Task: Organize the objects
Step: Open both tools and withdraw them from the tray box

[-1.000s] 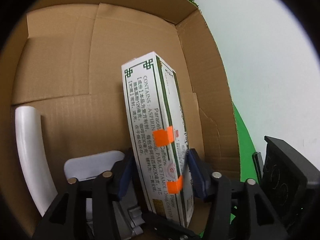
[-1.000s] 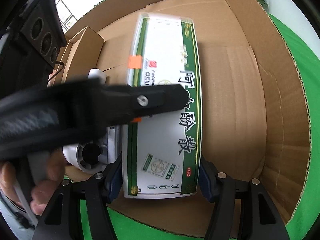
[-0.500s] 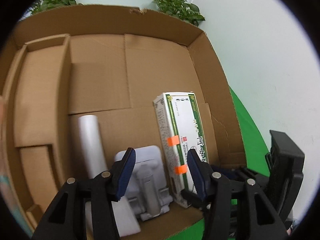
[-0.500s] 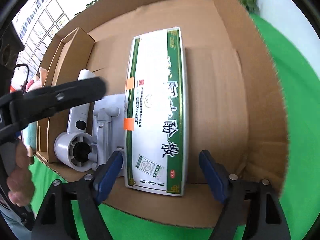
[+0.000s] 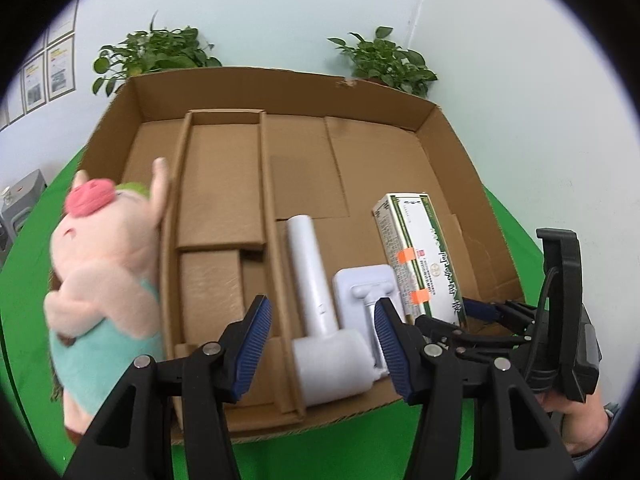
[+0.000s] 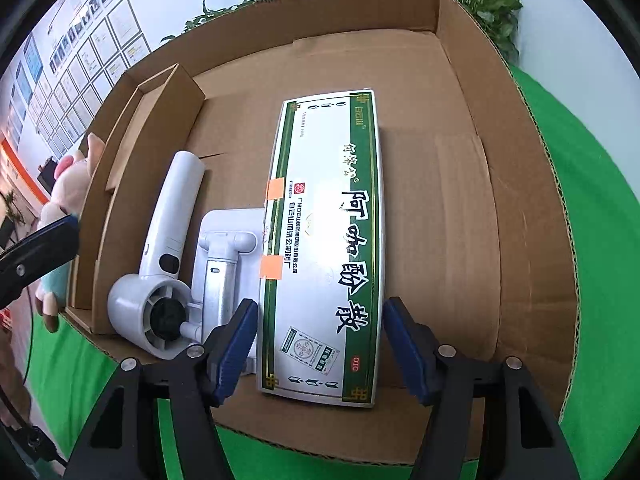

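Black left gripper [image 5: 320,344] frame, 2 ribbed blue pads [image 5: 252,344], silver screws

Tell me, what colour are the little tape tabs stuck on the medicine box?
Orange. Two tape tabs sit along the medicine box edge, clearest in the right wrist view.

one cardboard box [image 5: 452,152], one medicine carton [image 6: 324,240], one white dryer [image 6: 168,248], one white holder [image 6: 224,256], one plush pig [image 5: 104,264], two potted plants [image 5: 156,52]

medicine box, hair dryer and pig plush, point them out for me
medicine box [image 6: 324,240], right wrist view, printed top face
hair dryer [image 5: 308,276], left wrist view, white handle
pig plush [image 5: 100,256], left wrist view, pink body
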